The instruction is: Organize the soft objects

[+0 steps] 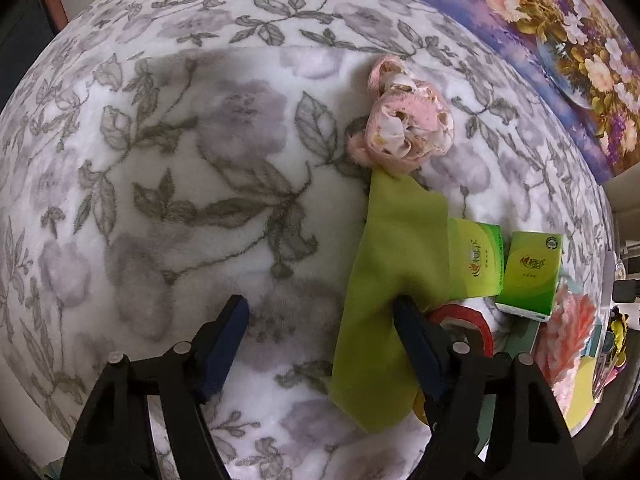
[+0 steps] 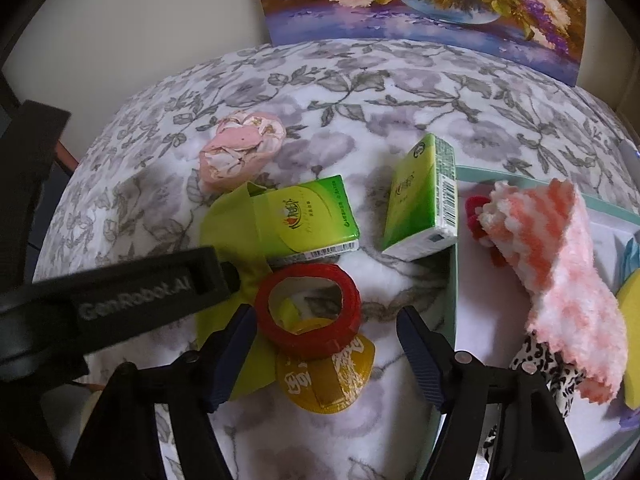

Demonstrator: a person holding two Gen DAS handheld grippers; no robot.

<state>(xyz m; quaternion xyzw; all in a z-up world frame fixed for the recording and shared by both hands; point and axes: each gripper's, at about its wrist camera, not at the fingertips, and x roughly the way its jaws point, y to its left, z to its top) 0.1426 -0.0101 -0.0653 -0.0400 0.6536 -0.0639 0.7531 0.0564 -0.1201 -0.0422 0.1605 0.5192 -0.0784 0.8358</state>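
Note:
A green band (image 1: pixel 392 264) lies on the floral blanket (image 1: pixel 168 152); it also shows in the right wrist view (image 2: pixel 228 232). My left gripper (image 1: pixel 320 312) is open, its right finger (image 1: pixel 416 340) resting on the band. A crumpled pink sock (image 1: pixel 404 124) lies beyond it, also in the right wrist view (image 2: pixel 240 148). Two green tissue packs (image 2: pixel 316 220) (image 2: pixel 424 200) lie nearby. My right gripper (image 2: pixel 326 320) is open above a red tape roll (image 2: pixel 308 312) and a yellow packet (image 2: pixel 328 376). A pink striped fuzzy sock (image 2: pixel 560 264) lies in a tray (image 2: pixel 450 304).
A flower painting (image 2: pixel 424 4) leans at the back. The left gripper's body (image 2: pixel 100 300) crosses the right wrist view at left. A leopard-print cloth (image 2: pixel 548 364) and a yellow object (image 2: pixel 630 340) lie in the tray.

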